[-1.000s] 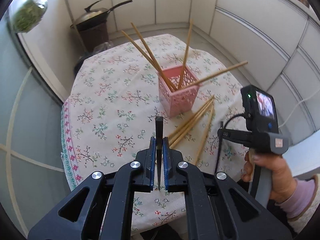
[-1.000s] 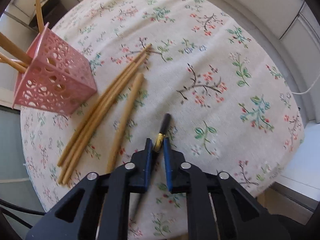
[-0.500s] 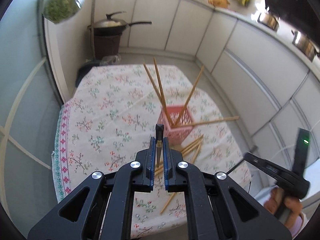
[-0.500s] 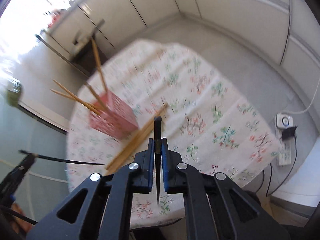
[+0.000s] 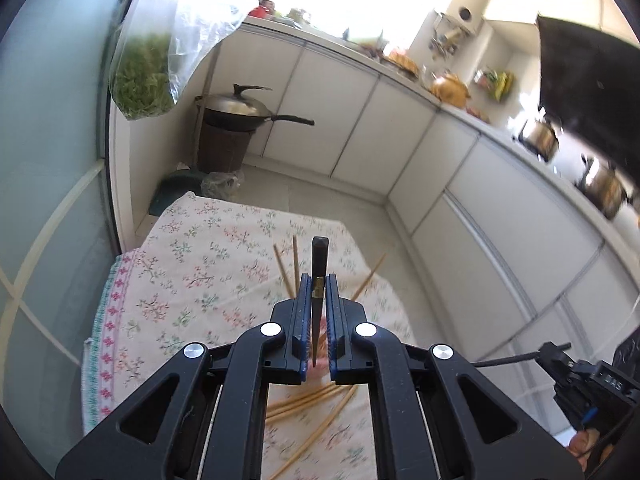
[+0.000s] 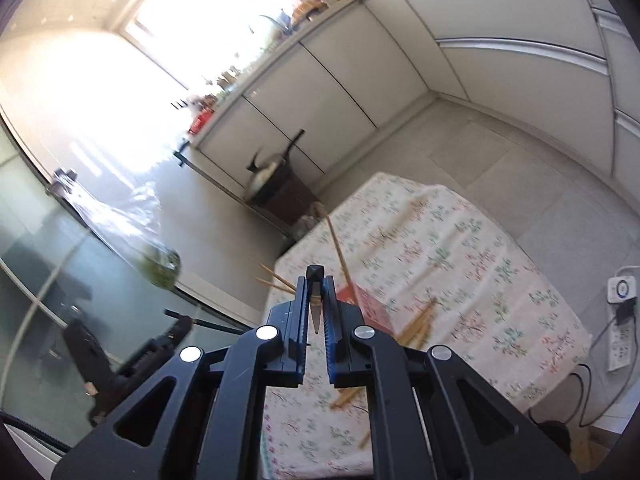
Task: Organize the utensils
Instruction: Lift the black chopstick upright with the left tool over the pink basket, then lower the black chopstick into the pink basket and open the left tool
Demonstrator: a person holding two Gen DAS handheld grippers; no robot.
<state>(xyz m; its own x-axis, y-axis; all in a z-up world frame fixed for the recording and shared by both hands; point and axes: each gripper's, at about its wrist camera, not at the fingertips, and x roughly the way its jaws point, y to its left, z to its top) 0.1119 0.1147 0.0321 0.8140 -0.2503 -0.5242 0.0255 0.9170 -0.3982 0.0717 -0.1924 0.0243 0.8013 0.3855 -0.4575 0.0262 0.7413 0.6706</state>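
My left gripper [image 5: 318, 286] is shut on a black chopstick [image 5: 319, 258] that stands up between its fingers, high above the table. My right gripper [image 6: 315, 286] is shut on another black chopstick [image 6: 315, 276]. The pink perforated holder [image 6: 370, 306] stands on the floral tablecloth [image 6: 460, 264] with wooden chopsticks [image 6: 338, 246] sticking out of it. In the left wrist view the holder is mostly hidden behind my fingers; only its chopsticks [image 5: 295, 258] show. Loose wooden chopsticks [image 5: 316, 420] lie on the cloth beside it.
White cabinets [image 5: 360, 132] run along the far wall and the right. A lidded wok [image 5: 236, 108] sits on a brown stand in the corner. A bag of greens [image 5: 140, 76] hangs at left. A power strip [image 6: 620, 320] lies on the floor right of the table.
Both grippers have risen and tilted up away from the table, each still holding its black chopstick. The views now take in the room, and the table looks smaller.
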